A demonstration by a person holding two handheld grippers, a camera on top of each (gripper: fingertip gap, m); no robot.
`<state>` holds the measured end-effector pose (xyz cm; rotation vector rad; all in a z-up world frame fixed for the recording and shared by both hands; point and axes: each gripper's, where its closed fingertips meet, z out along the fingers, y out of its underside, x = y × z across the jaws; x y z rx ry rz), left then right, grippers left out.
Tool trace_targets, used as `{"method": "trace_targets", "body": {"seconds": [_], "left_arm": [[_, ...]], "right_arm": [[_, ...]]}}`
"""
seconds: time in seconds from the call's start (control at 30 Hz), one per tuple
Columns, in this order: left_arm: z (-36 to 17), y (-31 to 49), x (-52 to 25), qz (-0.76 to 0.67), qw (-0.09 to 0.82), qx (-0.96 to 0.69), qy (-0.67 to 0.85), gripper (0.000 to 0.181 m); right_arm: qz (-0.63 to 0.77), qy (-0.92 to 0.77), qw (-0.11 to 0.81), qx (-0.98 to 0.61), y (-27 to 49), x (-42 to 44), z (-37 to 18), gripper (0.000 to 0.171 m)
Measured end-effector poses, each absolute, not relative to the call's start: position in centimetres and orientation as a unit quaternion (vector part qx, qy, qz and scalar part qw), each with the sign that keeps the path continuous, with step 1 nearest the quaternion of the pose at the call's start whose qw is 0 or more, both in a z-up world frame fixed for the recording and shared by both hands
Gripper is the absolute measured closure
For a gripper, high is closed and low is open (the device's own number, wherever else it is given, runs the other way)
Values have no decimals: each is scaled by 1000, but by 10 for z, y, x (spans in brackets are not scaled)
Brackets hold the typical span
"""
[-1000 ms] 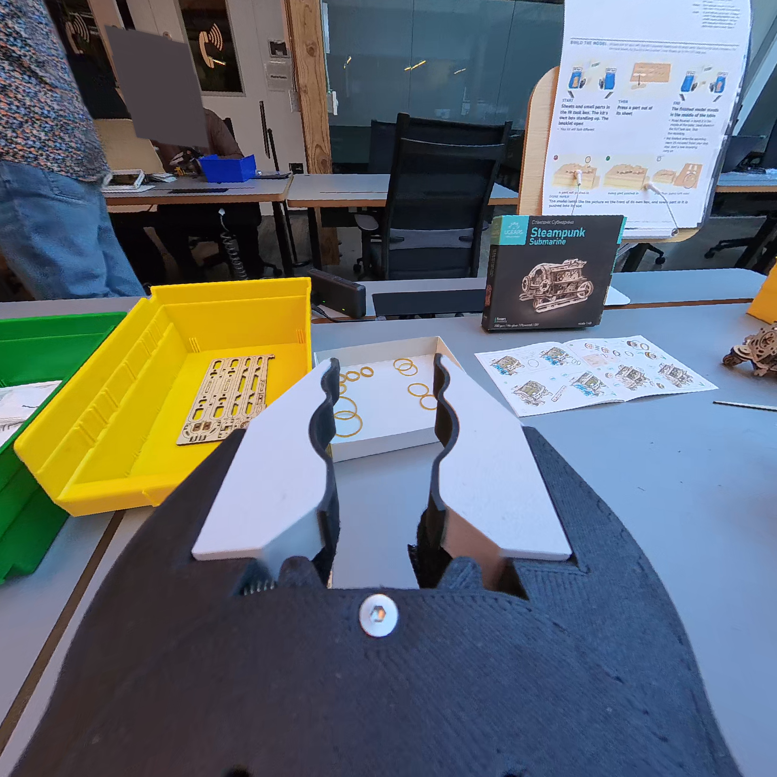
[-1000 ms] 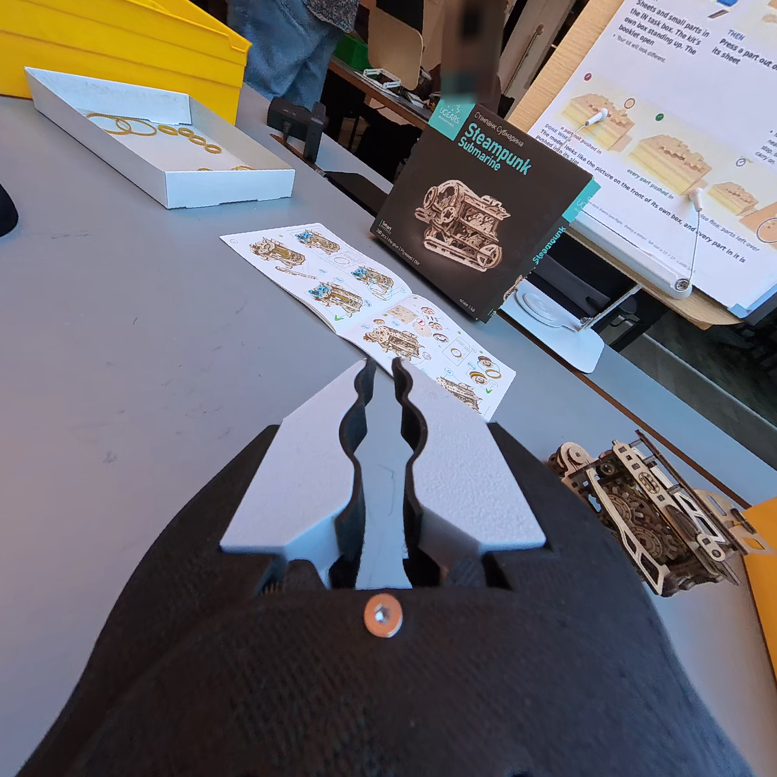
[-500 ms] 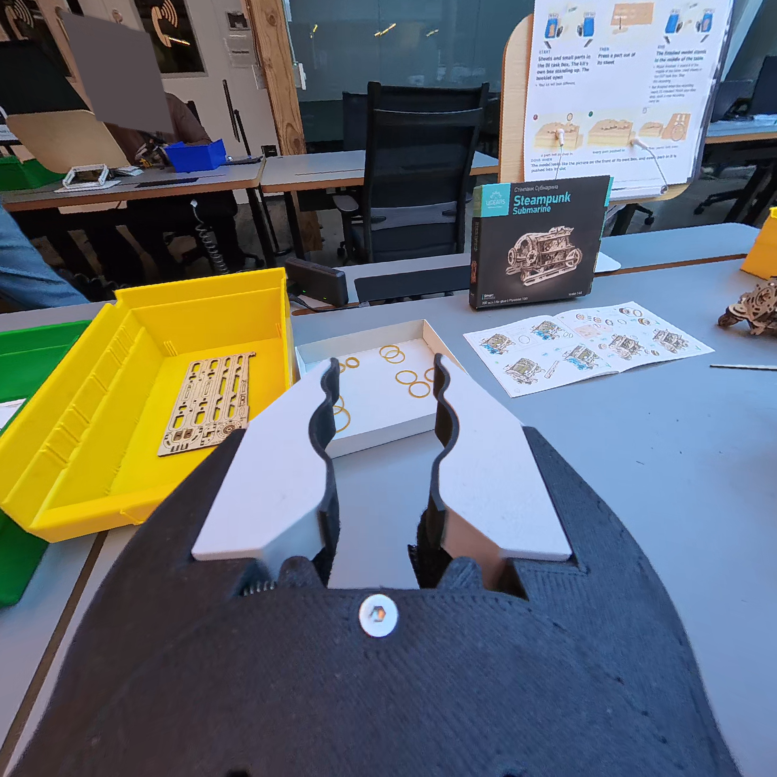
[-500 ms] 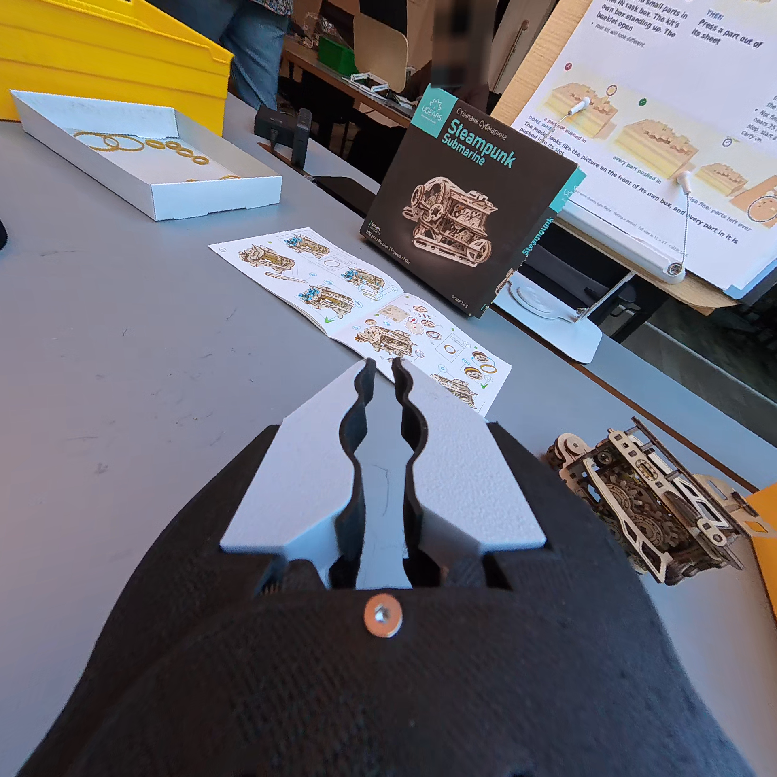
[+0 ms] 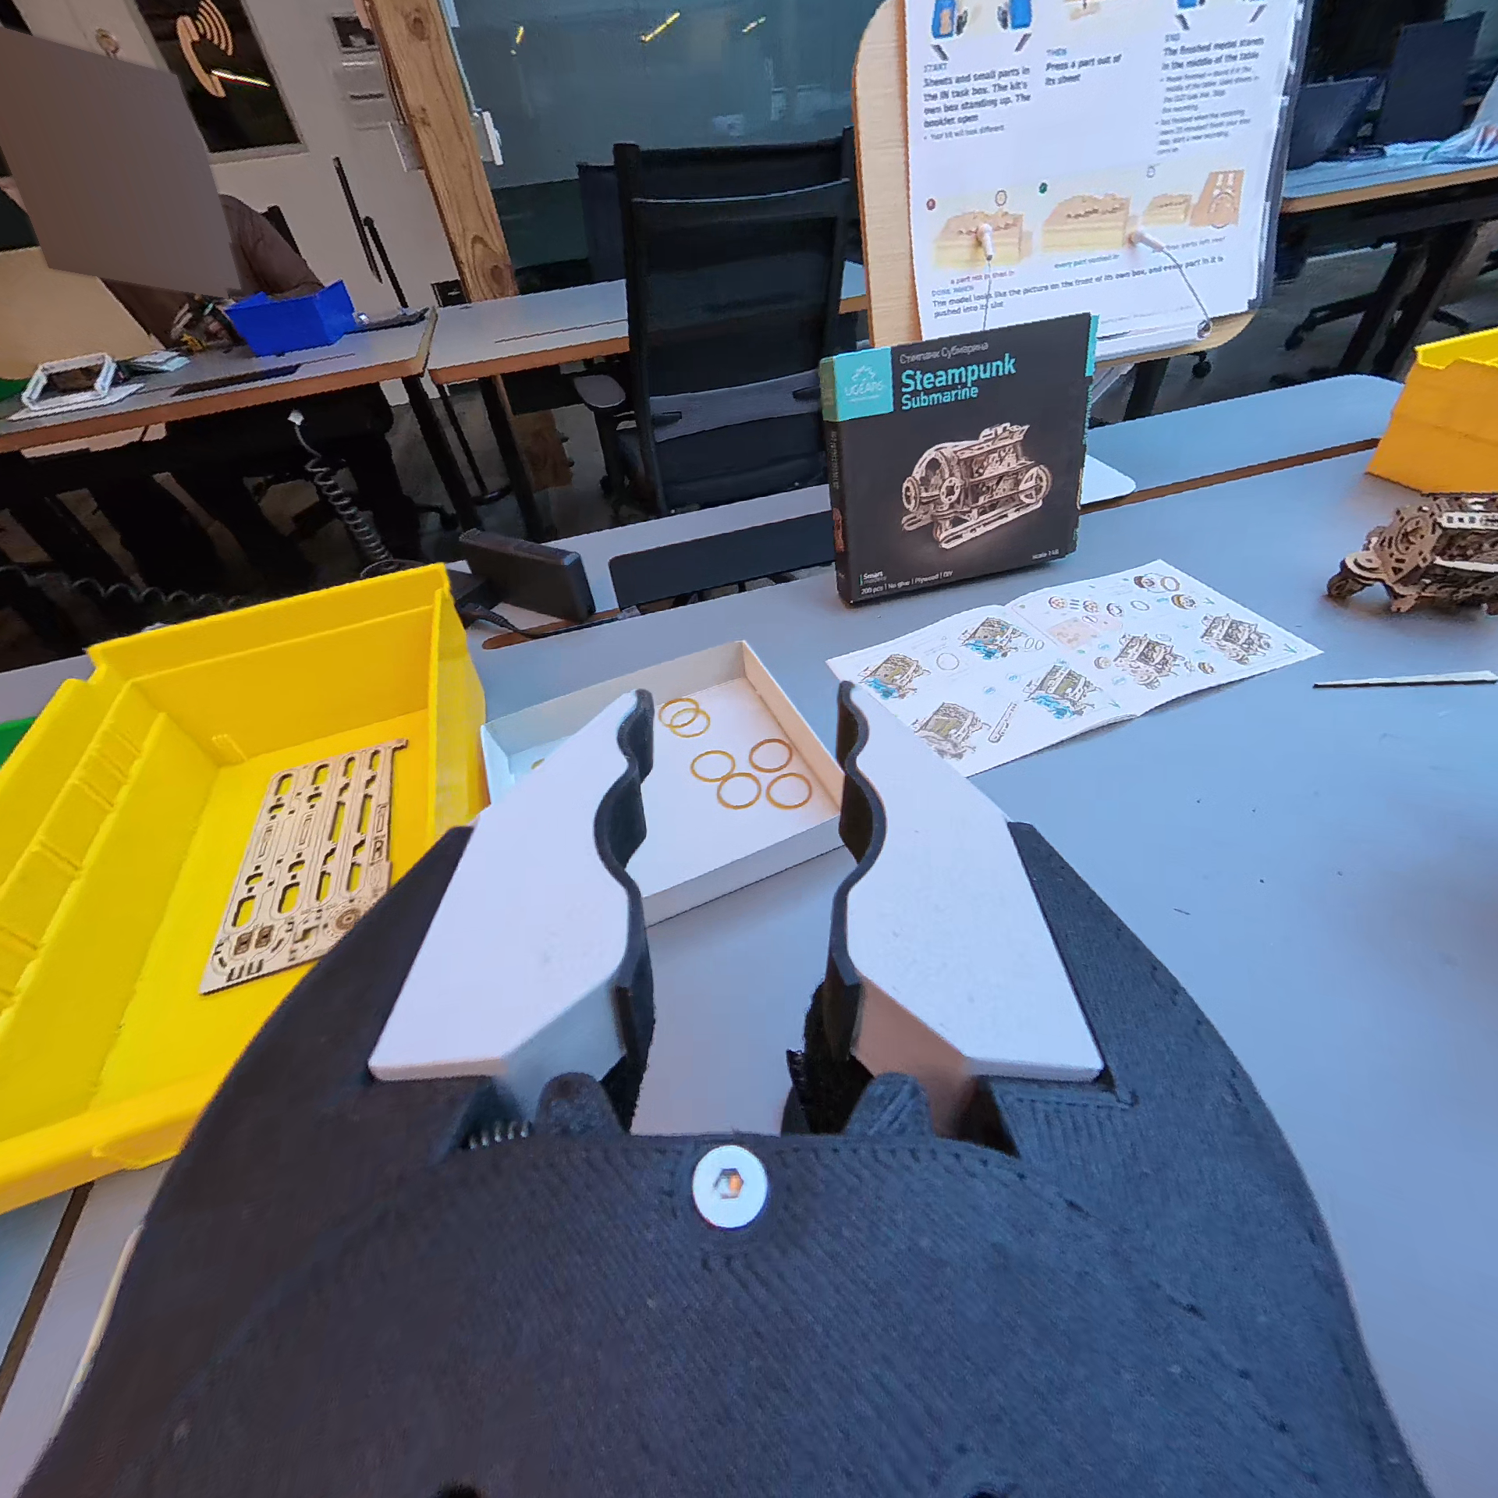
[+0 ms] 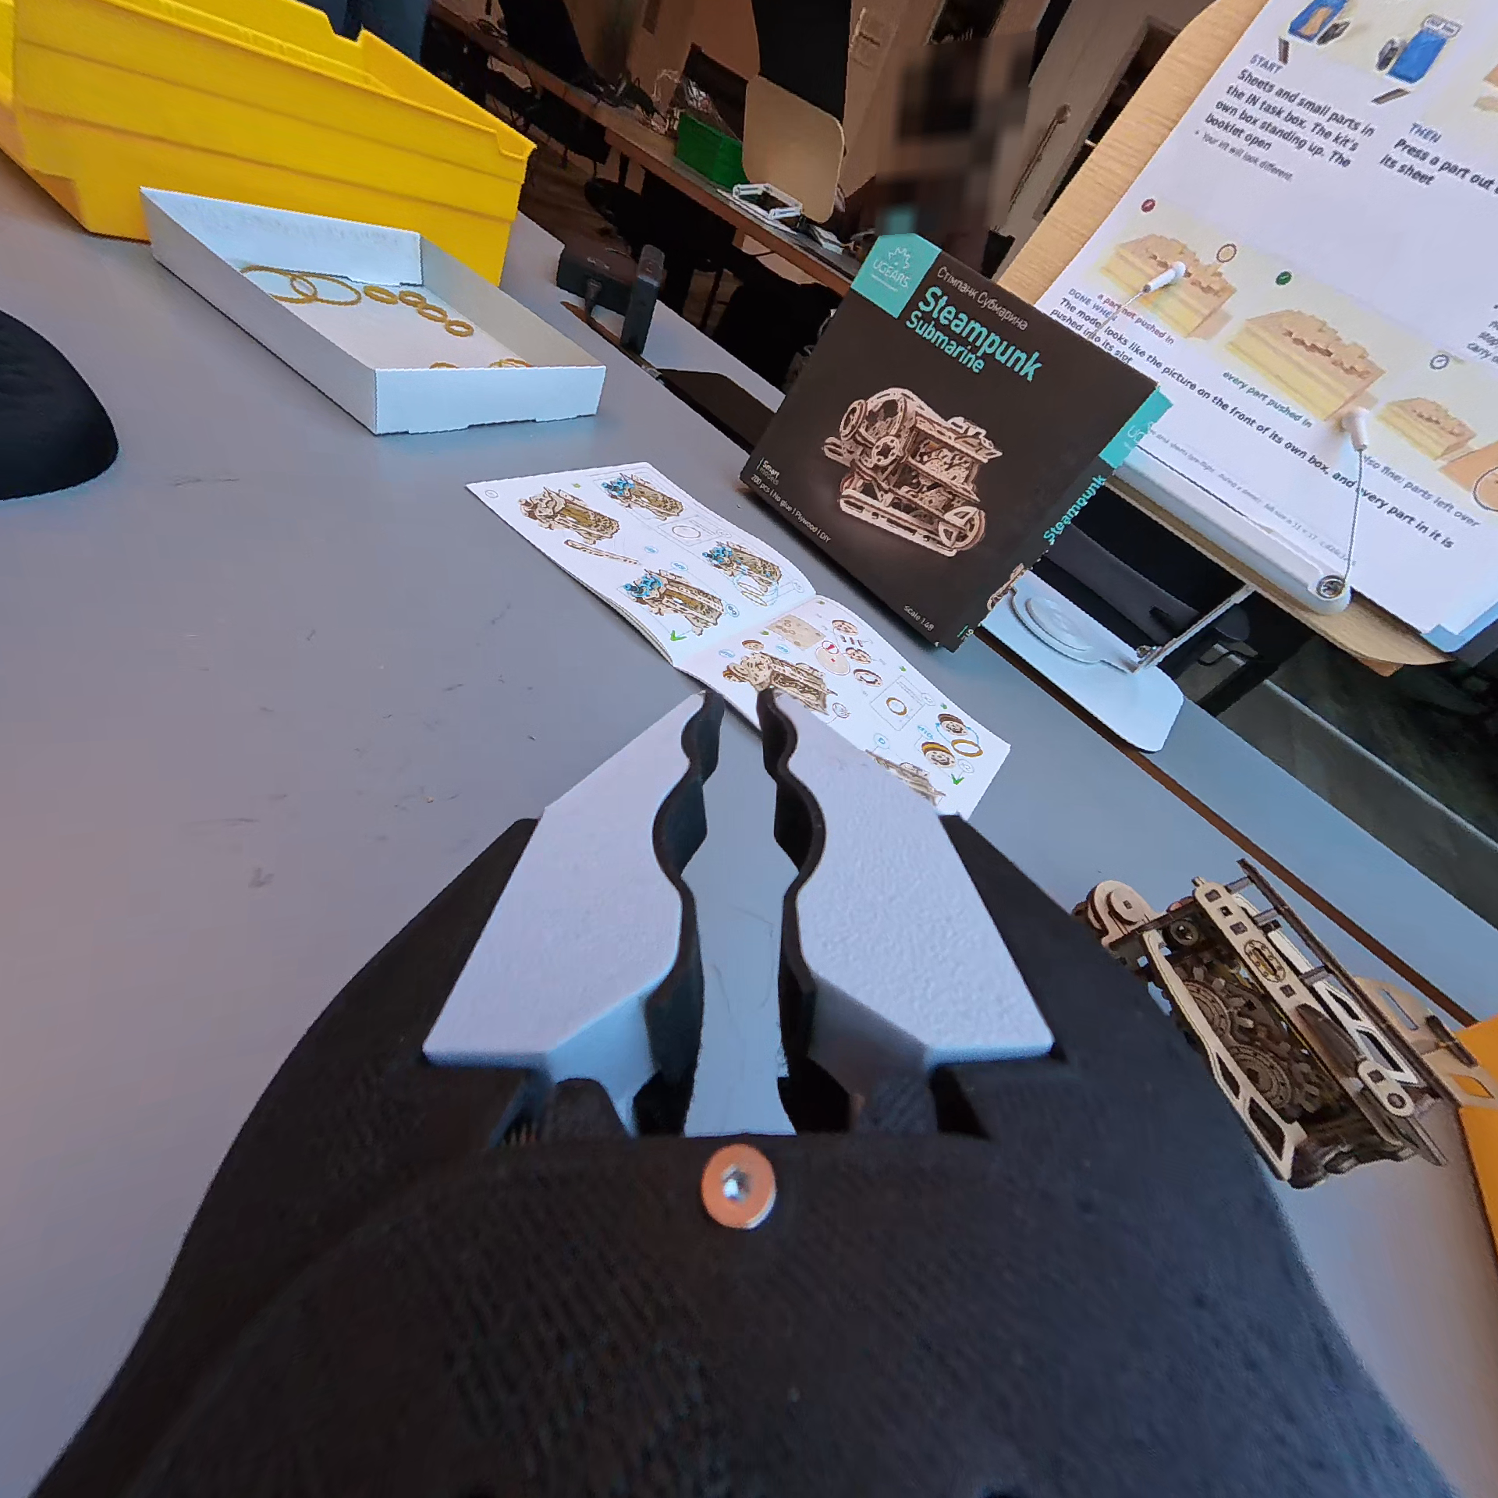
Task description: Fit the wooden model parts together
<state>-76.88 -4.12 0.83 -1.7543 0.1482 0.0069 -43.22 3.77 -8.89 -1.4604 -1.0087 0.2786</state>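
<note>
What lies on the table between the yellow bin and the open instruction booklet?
In the left wrist view, a shallow white tray holding rubber bands lies between the yellow bin and the instruction booklet.

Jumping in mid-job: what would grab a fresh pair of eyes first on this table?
Probably the bright yellow bin at the left, with a punched wooden parts sheet lying flat in it. Next, the dark kit box standing upright behind the open booklet, and the partly built wooden model at the table's right. Both grippers, left gripper and right gripper, are empty.

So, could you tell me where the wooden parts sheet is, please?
In the left wrist view, the wooden parts sheet lies flat inside the yellow bin, left of the white tray.
</note>
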Motion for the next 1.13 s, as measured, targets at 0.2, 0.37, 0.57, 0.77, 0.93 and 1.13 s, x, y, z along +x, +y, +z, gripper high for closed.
{"method": "trace_targets", "body": {"seconds": [0.2,0.37,0.57,0.77,0.93,1.13], "left_arm": [[2,-24,-745,-2,626,-775,82,137],[5,-15,-728,0,628,-773,94,137],[7,-7,-715,3,629,-771,100,137],[1,1,-702,-3,619,-777,112,137],[-1,8,-687,-10,614,-779,128,136],[-7,18,-670,-22,610,-779,143,136]], "right_arm": [[152,-433,620,-637,35,-431,-87,162],[172,-430,621,-632,31,-431,-83,161],[194,-423,622,-630,28,-428,-79,161],[188,-421,620,-635,28,-426,-79,159],[190,-409,614,-649,32,-424,-81,154],[210,-395,615,-649,32,-422,-78,154]]}}
